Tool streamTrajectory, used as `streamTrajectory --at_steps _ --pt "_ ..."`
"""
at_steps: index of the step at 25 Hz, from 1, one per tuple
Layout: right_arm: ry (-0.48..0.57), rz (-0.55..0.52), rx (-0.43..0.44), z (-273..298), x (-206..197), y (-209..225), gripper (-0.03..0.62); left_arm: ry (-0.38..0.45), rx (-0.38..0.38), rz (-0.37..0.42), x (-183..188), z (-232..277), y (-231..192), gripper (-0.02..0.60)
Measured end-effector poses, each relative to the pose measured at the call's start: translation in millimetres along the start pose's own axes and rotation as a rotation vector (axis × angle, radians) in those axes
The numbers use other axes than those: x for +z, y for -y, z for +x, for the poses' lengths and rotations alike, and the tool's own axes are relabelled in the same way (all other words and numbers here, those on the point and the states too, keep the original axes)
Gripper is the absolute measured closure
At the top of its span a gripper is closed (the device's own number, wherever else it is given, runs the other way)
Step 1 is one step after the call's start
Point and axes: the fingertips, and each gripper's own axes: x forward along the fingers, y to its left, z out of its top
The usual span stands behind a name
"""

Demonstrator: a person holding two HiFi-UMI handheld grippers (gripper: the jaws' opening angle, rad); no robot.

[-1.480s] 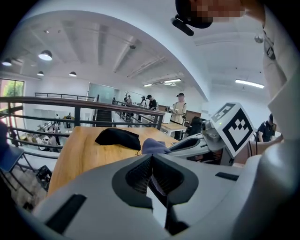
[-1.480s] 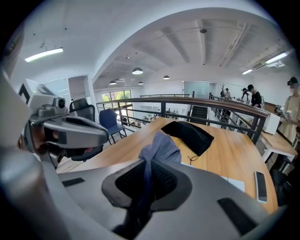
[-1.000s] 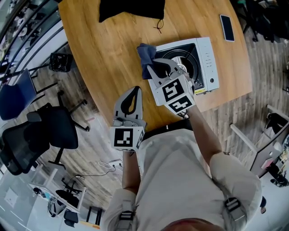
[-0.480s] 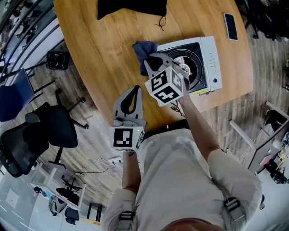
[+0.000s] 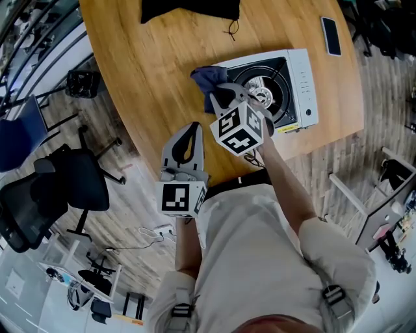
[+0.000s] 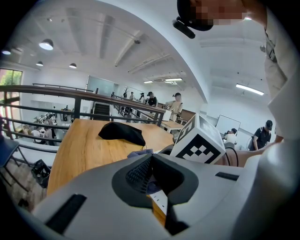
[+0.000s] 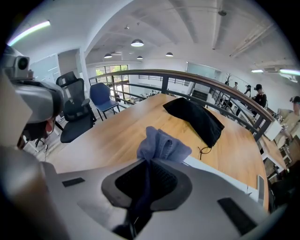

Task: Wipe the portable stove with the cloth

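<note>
Your right gripper [image 5: 218, 92] is clamped on the blue cloth [image 5: 206, 77], which bunches out over the portable stove's [image 5: 303, 83] left edge. Your left gripper [image 5: 192, 129] has its jaws pressed together on nothing, well apart from the stove, nearer you and to its left

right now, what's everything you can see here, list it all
table: one, light wood, centre
stove: one, white and black, table's right side
cloth: one, blue, stove's left edge, in the right tool
bag: one, black, table's far edge
phone: one, dark, table's far right
black chair: one, floor at left
blue chair: one, floor at left
left tool: one, grey, shut, empty, near table edge
right tool: one, grey, shut on the cloth
</note>
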Motion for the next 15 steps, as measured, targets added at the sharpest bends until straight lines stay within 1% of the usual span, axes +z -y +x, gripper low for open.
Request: streamTrajectory --at_steps 15 --pt "-0.047 -0.006 0.034 -33 -47 -50 0.551 0.007 -0.012 0.027 -8 -16 15 0.561"
